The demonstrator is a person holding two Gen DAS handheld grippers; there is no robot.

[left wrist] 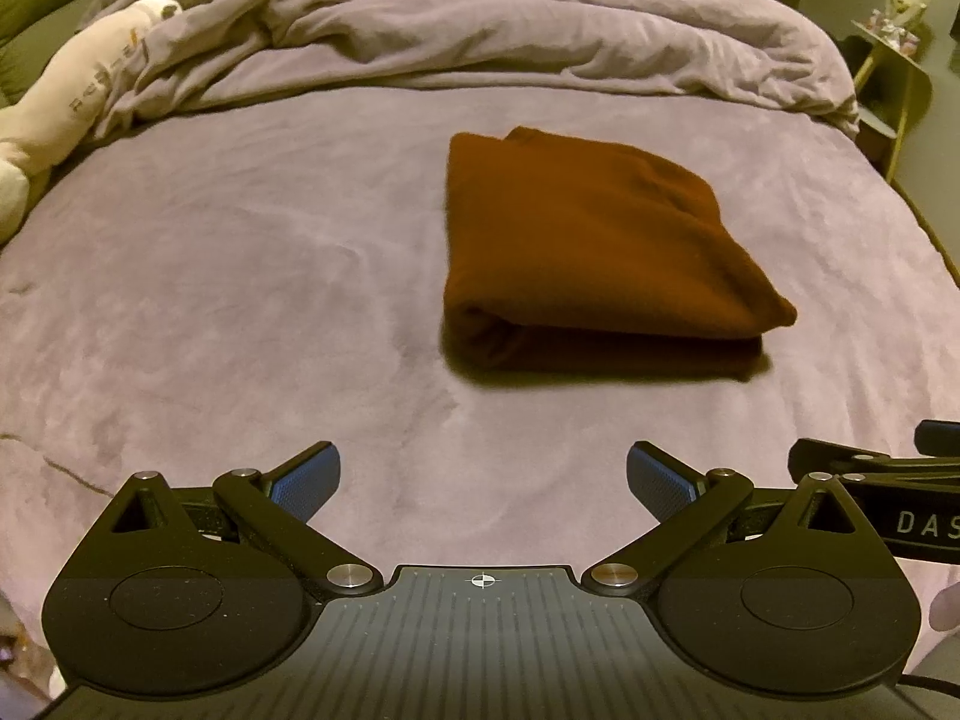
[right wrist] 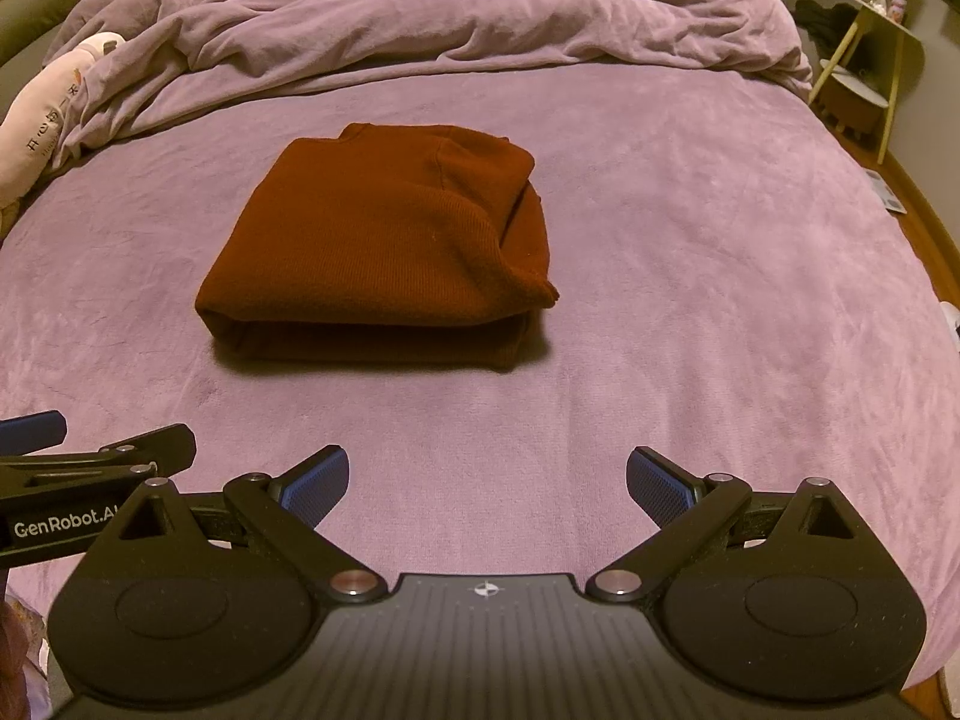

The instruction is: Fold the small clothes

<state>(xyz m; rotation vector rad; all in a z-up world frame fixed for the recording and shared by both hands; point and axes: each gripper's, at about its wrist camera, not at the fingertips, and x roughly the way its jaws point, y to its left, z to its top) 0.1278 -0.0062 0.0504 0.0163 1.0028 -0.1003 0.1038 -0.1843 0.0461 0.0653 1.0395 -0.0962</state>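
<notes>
A rust-brown knit garment (left wrist: 594, 246) lies folded into a compact rectangle on the purple bed cover (left wrist: 240, 276); the right wrist view shows the same garment (right wrist: 378, 252) with its folded edge toward me. My left gripper (left wrist: 483, 480) hovers open over the cover, well short of the garment and a little left of it. My right gripper (right wrist: 487, 483) is also open, empty, on the near side of the garment and slightly right of it. Each gripper shows at the edge of the other's view: the right gripper (left wrist: 870, 468) and the left gripper (right wrist: 90, 456).
A crumpled purple duvet (right wrist: 456, 18) is heaped across the far end of the bed. A long cream pillow with printed text (left wrist: 78, 90) lies at the far left. A small side table (right wrist: 864, 60) stands beyond the bed's right edge, by a wooden floor (right wrist: 918, 210).
</notes>
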